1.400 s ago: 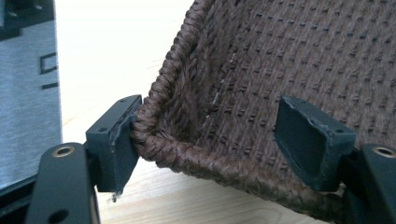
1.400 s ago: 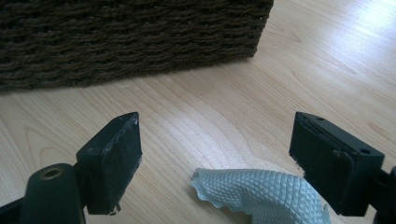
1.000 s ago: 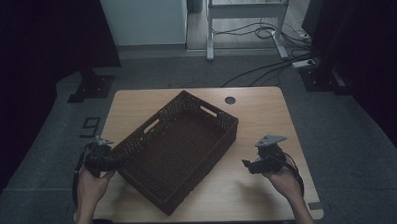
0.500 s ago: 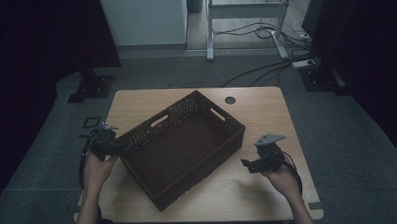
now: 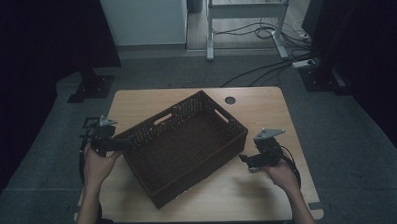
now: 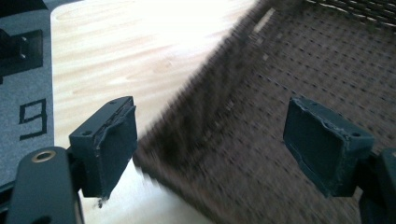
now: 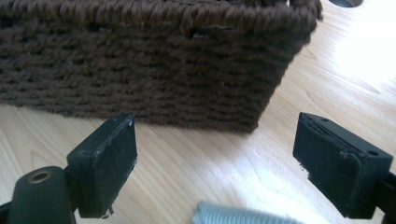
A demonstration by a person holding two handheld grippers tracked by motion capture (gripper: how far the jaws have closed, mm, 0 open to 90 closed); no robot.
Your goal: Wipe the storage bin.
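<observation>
A dark brown woven basket [image 5: 187,142] lies slantwise on the wooden table [image 5: 266,109], with nothing in it. My left gripper [image 5: 127,141] is at the basket's left corner. In the left gripper view this gripper [image 6: 210,144] straddles the blurred basket wall [image 6: 280,84]; its jaws have just been opening, and the pads stand off the weave. My right gripper [image 5: 244,160] rests near the basket's right corner. The right gripper view has that gripper [image 7: 215,158] open, facing the basket's outer wall [image 7: 154,70] a short way off, bare table between its pads.
A round cable hole [image 5: 229,100] sits near the table's far edge. A grey ribbed cable [image 7: 238,217] lies just under the right jaws. A floor mark "9" [image 6: 32,116] is left of the table. Metal frame legs [image 5: 243,20] and a black stand base [image 5: 93,85] are beyond it.
The left hand moved away from me along the table's left edge, and the basket shifted and turned a little to the right. The left jaws have spread off the basket wall. The right hand stayed put.
</observation>
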